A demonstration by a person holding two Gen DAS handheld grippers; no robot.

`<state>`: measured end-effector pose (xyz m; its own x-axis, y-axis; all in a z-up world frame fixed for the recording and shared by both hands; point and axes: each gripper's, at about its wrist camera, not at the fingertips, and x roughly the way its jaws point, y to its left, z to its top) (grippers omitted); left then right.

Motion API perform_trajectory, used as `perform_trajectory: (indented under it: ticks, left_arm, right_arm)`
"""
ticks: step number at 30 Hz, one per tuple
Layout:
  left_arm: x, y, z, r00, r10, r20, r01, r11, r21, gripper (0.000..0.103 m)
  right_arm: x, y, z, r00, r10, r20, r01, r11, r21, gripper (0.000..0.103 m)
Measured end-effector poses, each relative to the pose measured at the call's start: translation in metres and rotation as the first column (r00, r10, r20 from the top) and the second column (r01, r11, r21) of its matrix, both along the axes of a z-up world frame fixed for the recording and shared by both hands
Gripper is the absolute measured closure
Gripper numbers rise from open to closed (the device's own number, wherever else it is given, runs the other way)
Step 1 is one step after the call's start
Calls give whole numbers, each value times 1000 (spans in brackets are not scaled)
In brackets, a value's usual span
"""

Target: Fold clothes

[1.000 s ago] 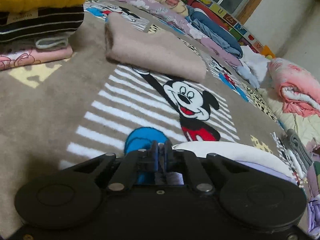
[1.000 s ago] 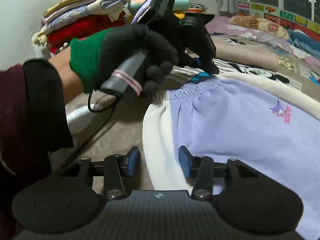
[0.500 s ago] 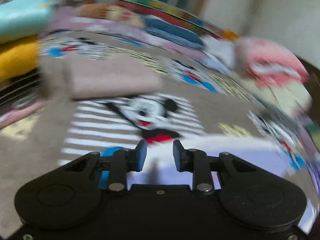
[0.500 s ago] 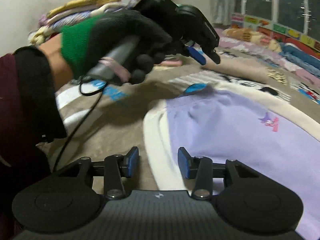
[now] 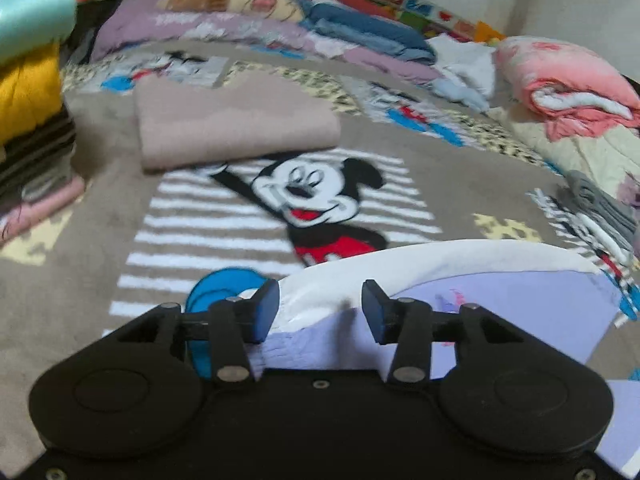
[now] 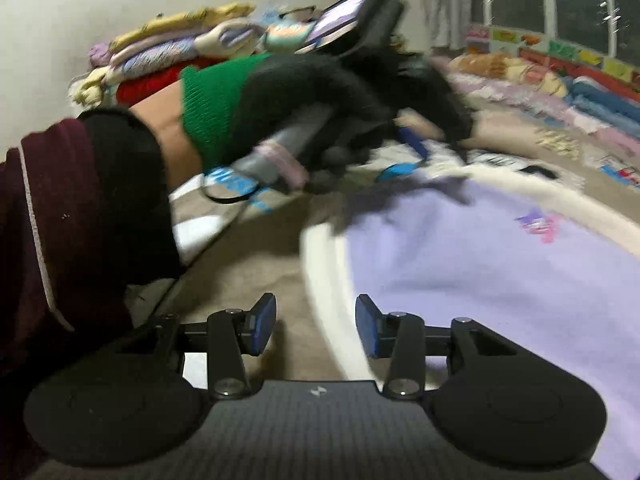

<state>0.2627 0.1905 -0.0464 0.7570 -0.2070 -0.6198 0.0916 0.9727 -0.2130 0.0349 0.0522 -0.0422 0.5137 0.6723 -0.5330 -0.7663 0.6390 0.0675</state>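
A lilac and white garment (image 6: 472, 264) lies flat on the brown Mickey Mouse blanket (image 5: 100, 216); it has a small purple and pink motif (image 6: 536, 224). In the left wrist view the garment (image 5: 500, 304) lies just ahead of my left gripper (image 5: 320, 308), which is open and empty above its waistband corner. My right gripper (image 6: 316, 324) is open and empty over the garment's white near edge. In the right wrist view the gloved hand (image 6: 320, 96) holds the left gripper above the garment's far corner.
A folded beige garment (image 5: 232, 124) lies on the blanket beyond Mickey. Stacks of folded clothes stand at the left (image 5: 28, 92) and by the wall (image 6: 168, 56). Piled bedding (image 5: 560, 84) and loose clothes (image 5: 600, 208) sit at the right.
My left gripper was shut on the garment's waistband; it has let go, opened wide and lifted, swinging right. The right gripper has stayed open and nearly still.
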Motion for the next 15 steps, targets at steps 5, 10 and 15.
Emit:
perform_trajectory:
  ticks: [5, 10, 15]
  left_arm:
    - [-10, -30, 7, 989, -138, 53, 135, 989, 57, 59]
    - [4, -48, -8, 995, -96, 20, 95, 994, 44, 59]
    - [28, -57, -35, 995, 11, -94, -10, 1000, 11, 46]
  right_arm:
    - [23, -38, 5, 987, -153, 55, 152, 988, 11, 58]
    - [56, -63, -11, 965, -263, 11, 263, 965, -6, 56]
    - [50, -64, -17, 972, -231, -30, 229, 972, -50, 54]
